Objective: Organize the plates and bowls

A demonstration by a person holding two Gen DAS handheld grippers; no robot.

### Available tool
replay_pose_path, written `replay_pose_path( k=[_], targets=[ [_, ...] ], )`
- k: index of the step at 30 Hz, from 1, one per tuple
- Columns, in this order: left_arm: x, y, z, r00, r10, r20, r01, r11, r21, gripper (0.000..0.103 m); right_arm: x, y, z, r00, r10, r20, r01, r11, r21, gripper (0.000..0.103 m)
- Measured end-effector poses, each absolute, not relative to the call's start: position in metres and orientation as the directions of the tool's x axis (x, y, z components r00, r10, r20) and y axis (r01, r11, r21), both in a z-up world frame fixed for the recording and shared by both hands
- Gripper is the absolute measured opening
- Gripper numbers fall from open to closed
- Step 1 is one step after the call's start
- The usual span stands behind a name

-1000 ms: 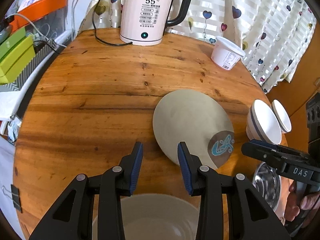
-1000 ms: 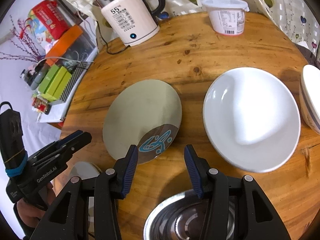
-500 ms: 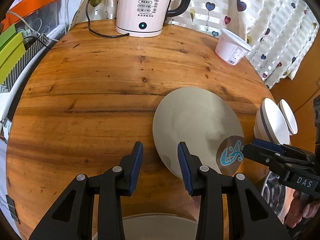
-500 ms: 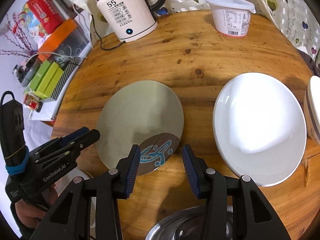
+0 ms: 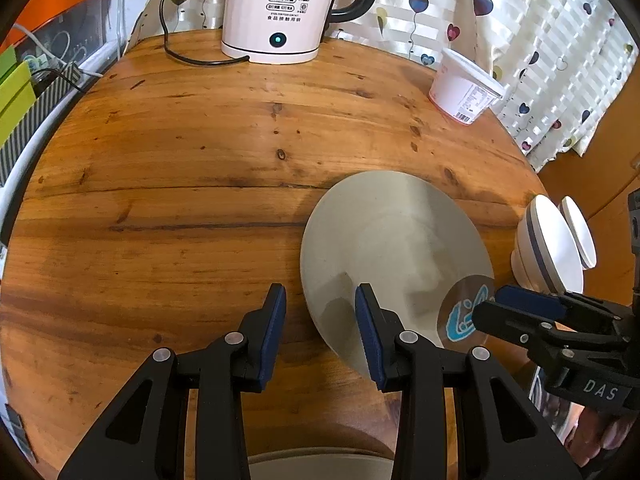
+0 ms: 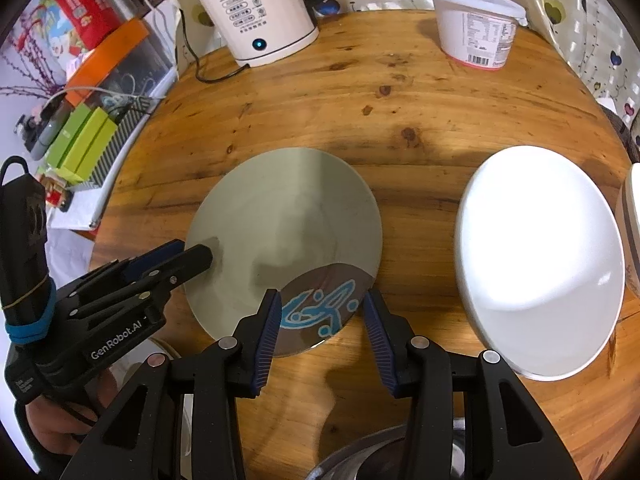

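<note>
Both claws have eased forward toward the flat grey round plate with a blue motif (image 5: pixel 394 248) on the round wooden tabletop (image 5: pixel 180 152), heart-print curtains behind. Left claw (image 5: pixel 320 312) gapes wide, empty, straddling the plate's near-left edge. Right view: right claw (image 6: pixel 322 314) wide, empty, over the motif; white oval dish (image 6: pixel 540 260) alongside.
</note>
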State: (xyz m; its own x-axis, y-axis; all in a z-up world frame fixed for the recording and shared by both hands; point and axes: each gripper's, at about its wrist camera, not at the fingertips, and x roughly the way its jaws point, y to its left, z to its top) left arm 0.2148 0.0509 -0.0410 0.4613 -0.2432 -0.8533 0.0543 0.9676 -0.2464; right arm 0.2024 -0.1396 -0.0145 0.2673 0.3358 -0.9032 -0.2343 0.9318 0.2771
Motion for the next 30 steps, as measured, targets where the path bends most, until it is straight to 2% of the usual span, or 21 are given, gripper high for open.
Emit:
replay_pose_path(
  k=[19, 30],
  targets=[
    [0.215, 0.062, -0.045, 0.464, -0.249, -0.850, 0.044, 0.965, -0.258, 0.037, 0.215, -0.122, -0.015, 0.261, 0.352, -0.899, -0.270, 0.921, 0.283, 0.043],
    [0.215, 0.062, -0.044, 0.482, -0.234, -0.845, 0.049, 0.969, -0.240, 0.037, 0.227, -0.116, -0.024, 0.264, 0.309, -0.914, -0.270, 0.933, 0.237, 0.043]
  ],
)
